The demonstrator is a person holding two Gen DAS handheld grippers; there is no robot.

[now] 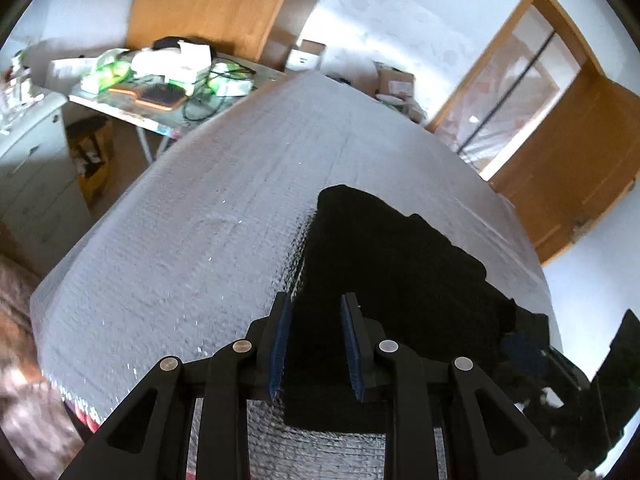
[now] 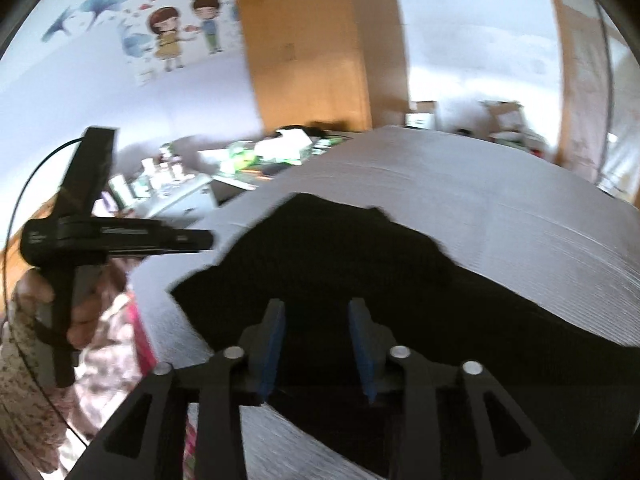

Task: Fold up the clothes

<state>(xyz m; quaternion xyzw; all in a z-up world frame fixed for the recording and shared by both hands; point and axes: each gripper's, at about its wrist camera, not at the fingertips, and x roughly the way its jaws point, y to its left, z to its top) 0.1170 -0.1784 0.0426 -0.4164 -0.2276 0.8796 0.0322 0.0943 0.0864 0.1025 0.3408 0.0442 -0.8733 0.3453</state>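
Black garment (image 1: 384, 264) lies lengthwise away across the bed; both tools gape, empty.

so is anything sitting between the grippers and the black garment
Nothing visible is in the way. The black garment lies on the silver padded surface, directly under the left gripper and the right gripper. The clutter sits on a separate table beyond it.
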